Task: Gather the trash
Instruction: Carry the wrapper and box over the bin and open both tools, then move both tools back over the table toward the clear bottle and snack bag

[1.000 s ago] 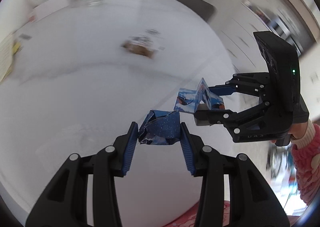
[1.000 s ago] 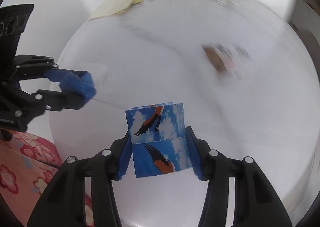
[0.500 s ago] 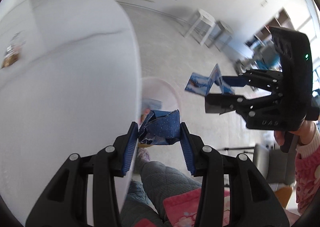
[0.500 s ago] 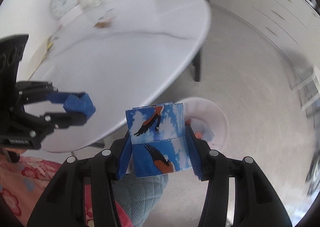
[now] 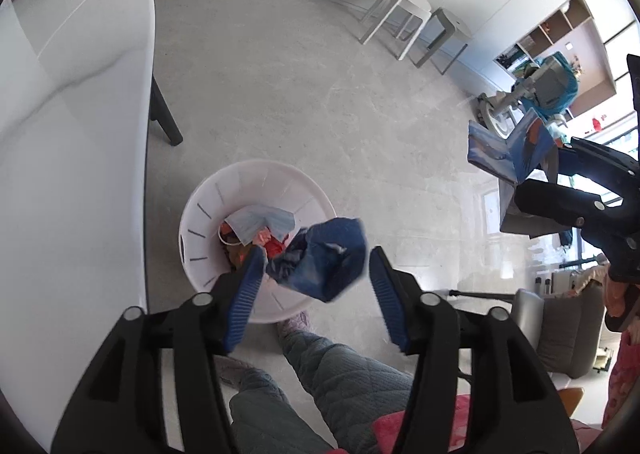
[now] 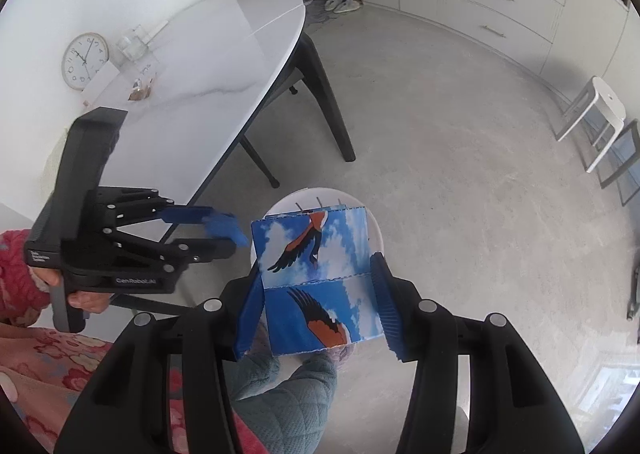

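Fingers of left gripper [image 5: 316,286] just opening, standing spread; crumpled blue wrapper [image 5: 324,258] sitting loose between pads, touching the left one, clear of the right, directly over white bin [image 5: 200,213]. Right gripper [image 6: 316,294] pinching folded bird-print paper [image 6: 316,270], hovering above bin rim.

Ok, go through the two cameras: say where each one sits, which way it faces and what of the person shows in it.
Left wrist: rides the left gripper, facing steeply down at the white bin; its jaws have just opened, freeing the crumpled blue wrapper; quilted legs below.
Right wrist: rides the right gripper, also facing down, shut on the folded eagle-print paper; the person's left hand shows.
Shared: bin, table, stools, each other's gripper.
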`<state>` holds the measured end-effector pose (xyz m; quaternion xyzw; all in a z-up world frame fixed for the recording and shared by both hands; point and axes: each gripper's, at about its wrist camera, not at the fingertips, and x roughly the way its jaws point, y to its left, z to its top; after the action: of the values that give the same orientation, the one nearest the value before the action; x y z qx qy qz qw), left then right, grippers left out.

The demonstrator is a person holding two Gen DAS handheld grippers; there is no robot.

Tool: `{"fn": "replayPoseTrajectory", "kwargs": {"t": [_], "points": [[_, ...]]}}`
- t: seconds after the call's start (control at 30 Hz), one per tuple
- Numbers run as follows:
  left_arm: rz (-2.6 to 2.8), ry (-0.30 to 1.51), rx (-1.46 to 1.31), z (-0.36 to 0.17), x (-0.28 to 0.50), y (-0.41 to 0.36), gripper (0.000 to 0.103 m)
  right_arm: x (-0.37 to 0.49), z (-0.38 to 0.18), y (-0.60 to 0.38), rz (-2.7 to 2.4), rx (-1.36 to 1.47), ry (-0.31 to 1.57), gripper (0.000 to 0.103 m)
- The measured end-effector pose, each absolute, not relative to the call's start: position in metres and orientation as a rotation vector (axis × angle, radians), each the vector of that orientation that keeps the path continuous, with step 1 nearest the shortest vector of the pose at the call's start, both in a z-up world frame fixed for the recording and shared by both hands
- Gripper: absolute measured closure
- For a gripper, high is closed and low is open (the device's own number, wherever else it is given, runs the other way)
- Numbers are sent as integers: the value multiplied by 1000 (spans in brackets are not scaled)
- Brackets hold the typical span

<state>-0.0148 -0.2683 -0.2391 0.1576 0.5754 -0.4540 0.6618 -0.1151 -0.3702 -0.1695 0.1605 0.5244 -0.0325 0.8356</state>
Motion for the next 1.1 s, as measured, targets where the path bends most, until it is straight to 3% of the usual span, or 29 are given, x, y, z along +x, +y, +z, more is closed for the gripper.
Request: {"fn": "replayPoseTrajectory", "kwargs": {"t": [0.3, 0.47, 0.5, 0.6, 0.8, 0.9, 1.1], "points": [[-880, 1274, 241, -217, 5, -262, 32, -76, -186, -376, 108, 284, 1148, 52], [-772, 1236, 190, -191, 15, -233, 30, -56, -203, -356, 175, 247, 1182, 51], [-751, 1232, 173, -186, 15, -225, 28, -53, -205, -354, 182, 241, 1187, 49], [-710, 1209, 143, -176, 14, -209, 23, -46, -210, -345, 172, 210, 1202, 32], [-642, 1180, 105, -161, 9, -188, 19, -42, -203, -334, 132, 219, 1182, 15], [-610, 1165, 79, -156, 10, -181, 11, -39, -194, -328, 127, 213, 1162, 10], [-537, 1129, 15, -140, 14, -153, 10, -31, -177, -319, 139, 173, 1142, 7]]}}
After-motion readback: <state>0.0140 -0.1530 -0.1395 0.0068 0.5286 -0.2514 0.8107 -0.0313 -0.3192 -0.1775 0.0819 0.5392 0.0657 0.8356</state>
